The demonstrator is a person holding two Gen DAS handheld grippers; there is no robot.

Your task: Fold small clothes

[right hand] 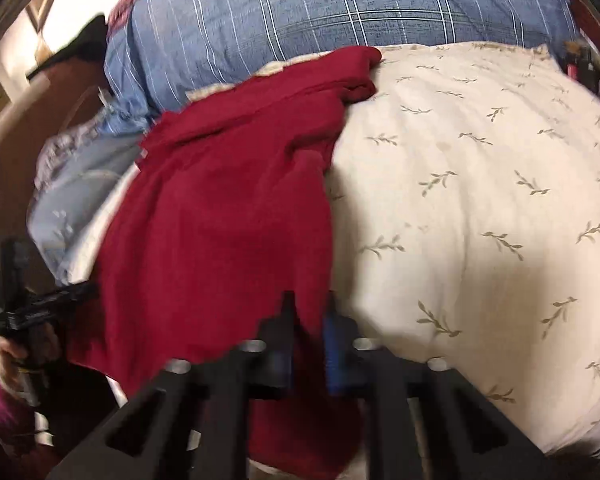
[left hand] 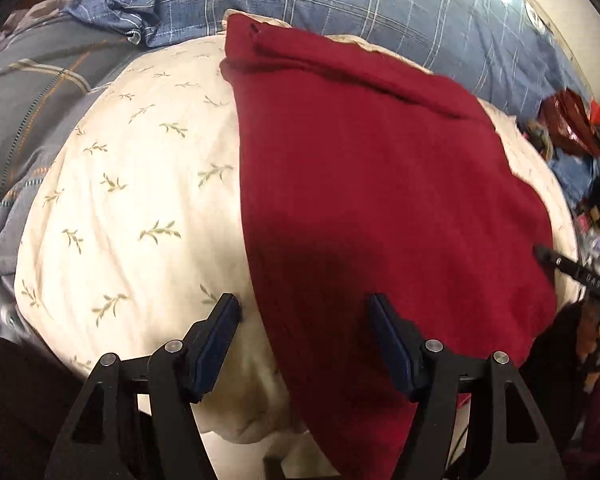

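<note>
A dark red cloth (left hand: 380, 200) lies spread over a cream pillow (left hand: 132, 200) printed with small leaf sprigs. In the left wrist view my left gripper (left hand: 304, 308) stands open at the cloth's near edge. One finger is over the pillow and the other over the cloth, and neither pad presses on anything. In the right wrist view my right gripper (right hand: 310, 316) is shut on the near edge of the red cloth (right hand: 220, 220), which shows between its two fingers. The cream pillow (right hand: 480, 200) fills the right side there. Each gripper shows at the edge of the other's view.
Blue plaid bedding (left hand: 340, 0) lies behind the pillow, and a grey plaid cover with stars (left hand: 32, 100) is at the left. Dark clutter (left hand: 580, 140) sits at the far right. In the right wrist view a hand (right hand: 16, 352) holds the other gripper at lower left.
</note>
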